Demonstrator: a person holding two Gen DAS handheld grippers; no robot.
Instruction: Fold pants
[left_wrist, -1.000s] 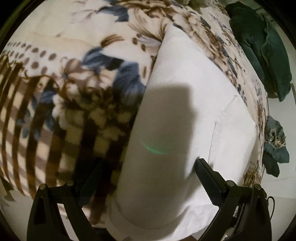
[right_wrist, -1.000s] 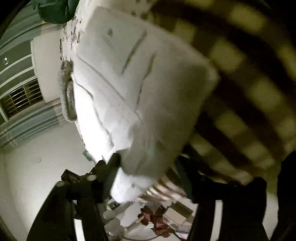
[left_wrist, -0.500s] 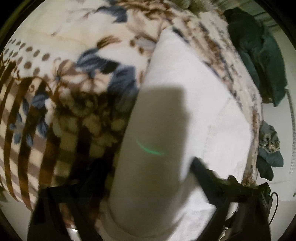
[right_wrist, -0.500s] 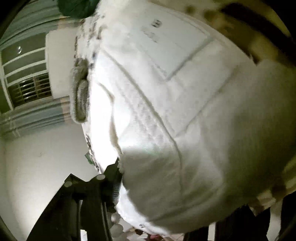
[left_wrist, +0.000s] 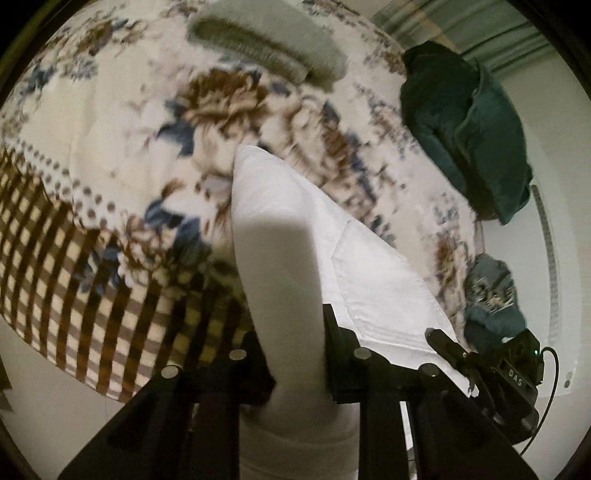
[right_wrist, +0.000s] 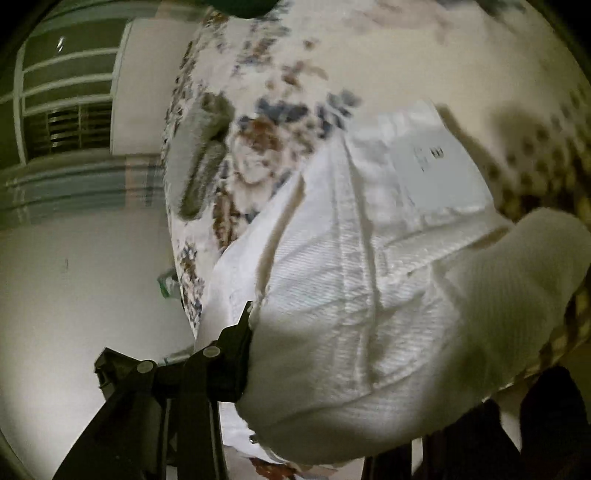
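The white pants (left_wrist: 295, 236) lie partly folded on a floral blanket (left_wrist: 122, 122) on a bed. My left gripper (left_wrist: 295, 350) is shut on a fold of the white fabric, which runs between its two black fingers. My right gripper (right_wrist: 332, 354) holds the waistband end of the pants (right_wrist: 369, 280); its left finger (right_wrist: 236, 343) shows against the cloth and its right finger is hidden under the fabric. The other gripper's body (left_wrist: 491, 369) shows at the right of the left wrist view, at the pants' edge.
A grey fuzzy garment (left_wrist: 266, 44) lies at the far end of the bed, also in the right wrist view (right_wrist: 199, 155). A dark green cushion (left_wrist: 469, 125) and a bluish crumpled cloth (left_wrist: 491, 291) sit at the right. A window (right_wrist: 66, 110) is on the wall.
The left gripper has closed on the fabric and lifted back, showing more of the bed. The right gripper has pulled the pants' end up and over, so the cloth now covers its right finger.
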